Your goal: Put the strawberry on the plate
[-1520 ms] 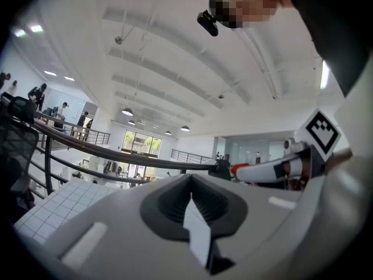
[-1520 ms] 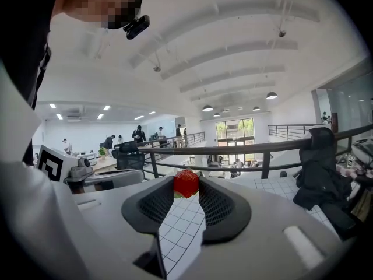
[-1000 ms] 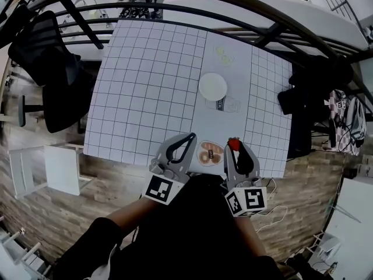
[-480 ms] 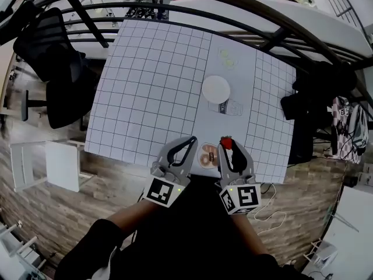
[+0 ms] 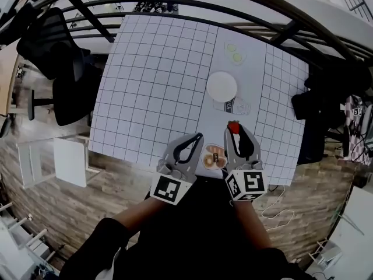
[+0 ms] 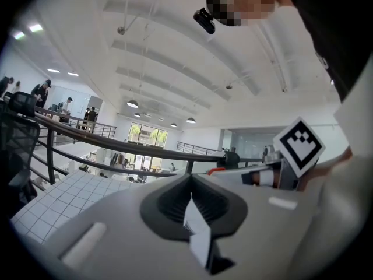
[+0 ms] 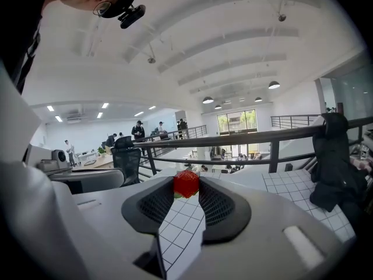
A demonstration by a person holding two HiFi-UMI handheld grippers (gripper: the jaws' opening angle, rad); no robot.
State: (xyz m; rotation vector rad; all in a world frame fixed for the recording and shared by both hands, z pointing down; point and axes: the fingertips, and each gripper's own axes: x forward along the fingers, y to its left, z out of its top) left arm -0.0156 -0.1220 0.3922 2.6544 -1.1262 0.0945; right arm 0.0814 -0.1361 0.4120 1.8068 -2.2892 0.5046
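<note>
A red strawberry (image 5: 233,126) sits pinched between the tips of my right gripper (image 5: 234,129), held above the near part of the grid-patterned table (image 5: 151,80). In the right gripper view the strawberry (image 7: 186,183) fills the gap at the tips of the right gripper (image 7: 187,186). The white round plate (image 5: 221,86) lies farther out on the table, beyond the strawberry. My left gripper (image 5: 198,137) hangs beside the right one, jaws together and holding nothing. In the left gripper view its (image 6: 190,178) tips meet.
A small dish of donut-like rounds (image 5: 214,156) lies between the two grippers at the table's near edge. Green slices (image 5: 235,54) lie beyond the plate. A black railing (image 5: 175,7) arcs over the far side. A black chair (image 5: 52,57) stands left, a dark bag (image 5: 326,92) right.
The right gripper has carried the strawberry a little farther out, closer to the white plate. The left gripper has stayed beside it, still shut. The head view has shifted slightly.
</note>
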